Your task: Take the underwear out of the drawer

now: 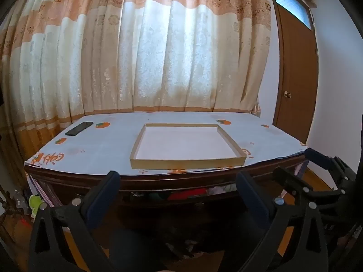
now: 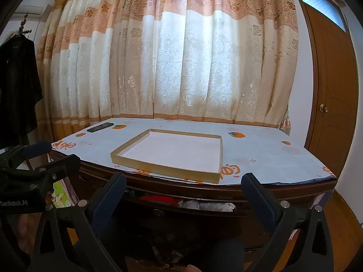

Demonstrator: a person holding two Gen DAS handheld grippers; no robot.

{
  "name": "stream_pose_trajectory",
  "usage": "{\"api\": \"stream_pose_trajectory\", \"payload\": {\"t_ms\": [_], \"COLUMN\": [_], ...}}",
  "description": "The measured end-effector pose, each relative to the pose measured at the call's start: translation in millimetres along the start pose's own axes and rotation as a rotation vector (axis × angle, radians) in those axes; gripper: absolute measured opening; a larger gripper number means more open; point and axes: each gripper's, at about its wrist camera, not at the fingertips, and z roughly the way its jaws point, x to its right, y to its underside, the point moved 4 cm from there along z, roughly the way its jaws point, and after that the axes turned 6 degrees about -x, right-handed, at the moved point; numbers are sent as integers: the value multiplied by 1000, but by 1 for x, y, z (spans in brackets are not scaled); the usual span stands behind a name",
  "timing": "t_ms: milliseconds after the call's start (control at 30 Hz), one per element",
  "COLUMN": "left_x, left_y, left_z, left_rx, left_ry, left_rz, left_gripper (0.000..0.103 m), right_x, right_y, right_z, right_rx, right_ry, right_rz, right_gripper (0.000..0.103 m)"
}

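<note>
Left gripper (image 1: 178, 181): jaws spread wide, nothing between, held short of the table's near edge. Right gripper (image 2: 183, 182): same, jaws wide and bare, just right of the left one.

Drawer (image 2: 181, 210): under the dark wooden table (image 2: 226, 190), slightly open, near edge facing both grippers. Underwear (image 2: 213, 205): pale folded cloth bunched in the drawer gap, right of a red garment (image 2: 156, 199).

Shallow cardboard tray (image 1: 188, 162): mid-table, near the front edge. Black phone (image 1: 79, 128): far left corner. Curtain (image 1: 158, 56): along the far edge. Brown door (image 2: 331, 90): right.
</note>
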Motion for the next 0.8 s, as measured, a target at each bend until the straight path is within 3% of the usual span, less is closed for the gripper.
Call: {"api": "stream_pose_trajectory", "payload": {"t_ms": [800], "left_x": [5], "left_y": [2], "left_z": [-1], "left_rx": [5], "left_ry": [5], "left_rz": [5], "left_gripper": [103], "right_x": [0], "right_y": [4], "right_z": [5], "right_rx": [-15], "right_ry": [-8], "right_rz": [-8], "right_gripper": [103]}}
